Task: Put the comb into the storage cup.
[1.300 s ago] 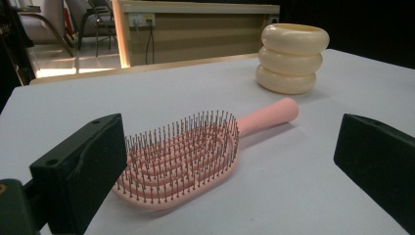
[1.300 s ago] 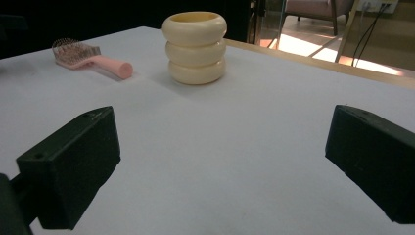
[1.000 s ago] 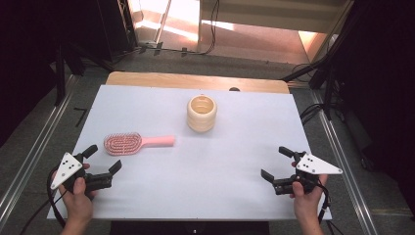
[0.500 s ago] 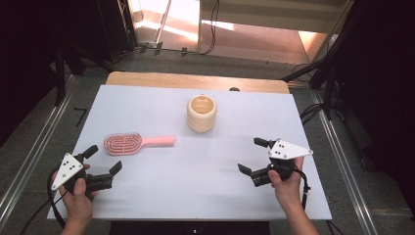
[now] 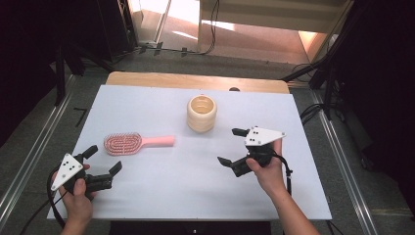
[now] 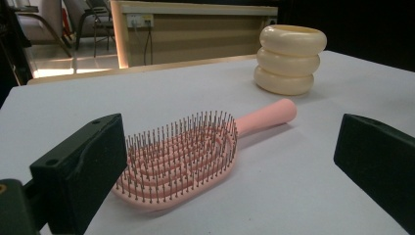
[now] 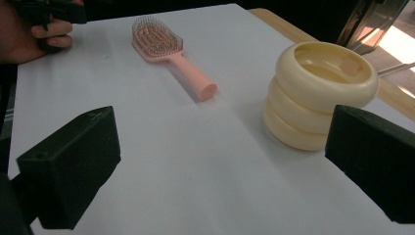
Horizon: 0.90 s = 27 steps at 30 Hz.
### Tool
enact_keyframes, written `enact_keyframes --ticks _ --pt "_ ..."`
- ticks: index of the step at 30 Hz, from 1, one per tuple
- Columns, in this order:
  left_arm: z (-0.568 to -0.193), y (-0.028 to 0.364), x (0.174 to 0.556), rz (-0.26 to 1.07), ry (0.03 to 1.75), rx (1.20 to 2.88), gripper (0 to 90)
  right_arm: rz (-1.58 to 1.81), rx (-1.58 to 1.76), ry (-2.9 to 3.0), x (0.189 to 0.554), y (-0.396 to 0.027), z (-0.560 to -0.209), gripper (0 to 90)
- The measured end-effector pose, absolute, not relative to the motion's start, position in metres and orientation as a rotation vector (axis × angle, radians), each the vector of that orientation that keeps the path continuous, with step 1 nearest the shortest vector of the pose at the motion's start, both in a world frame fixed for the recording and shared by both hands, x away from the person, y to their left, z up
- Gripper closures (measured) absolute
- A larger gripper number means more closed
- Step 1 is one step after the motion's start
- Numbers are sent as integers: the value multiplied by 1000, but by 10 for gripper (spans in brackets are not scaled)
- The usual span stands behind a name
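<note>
White tabletop (image 5: 161,200) carries a pink hairbrush (image 5: 138,143) lying bristles-up left of centre, with a cream ribbed cup (image 5: 201,113) upright farther back. Left gripper (image 5: 102,165) sits near the brush head — jaws spread, empty. Right gripper (image 5: 232,147) hovers just right of the cup, released as well.

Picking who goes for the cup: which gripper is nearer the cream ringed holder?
Right. The right gripper sits open just to the right of and nearer the person than the cream ringed holder; the left gripper is open far off, beyond the pink hairbrush.
</note>
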<state>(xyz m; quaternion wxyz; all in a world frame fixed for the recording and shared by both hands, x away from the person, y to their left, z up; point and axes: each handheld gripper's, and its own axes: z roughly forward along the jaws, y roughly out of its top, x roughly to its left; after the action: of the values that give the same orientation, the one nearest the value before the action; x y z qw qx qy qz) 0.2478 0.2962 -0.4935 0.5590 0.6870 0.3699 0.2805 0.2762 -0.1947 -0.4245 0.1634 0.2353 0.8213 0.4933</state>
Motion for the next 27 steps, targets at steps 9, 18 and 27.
enact_keyframes --ticks 9,18,27 --pt "-493 297 247 661 873 1617 0 1385 603 2431 294 -164 -422 0" --pt "-493 297 247 659 877 1613 0 1329 517 2546 315 -130 -419 0" --pt "-493 298 247 658 876 1608 0 1275 454 2642 335 -97 -418 0"
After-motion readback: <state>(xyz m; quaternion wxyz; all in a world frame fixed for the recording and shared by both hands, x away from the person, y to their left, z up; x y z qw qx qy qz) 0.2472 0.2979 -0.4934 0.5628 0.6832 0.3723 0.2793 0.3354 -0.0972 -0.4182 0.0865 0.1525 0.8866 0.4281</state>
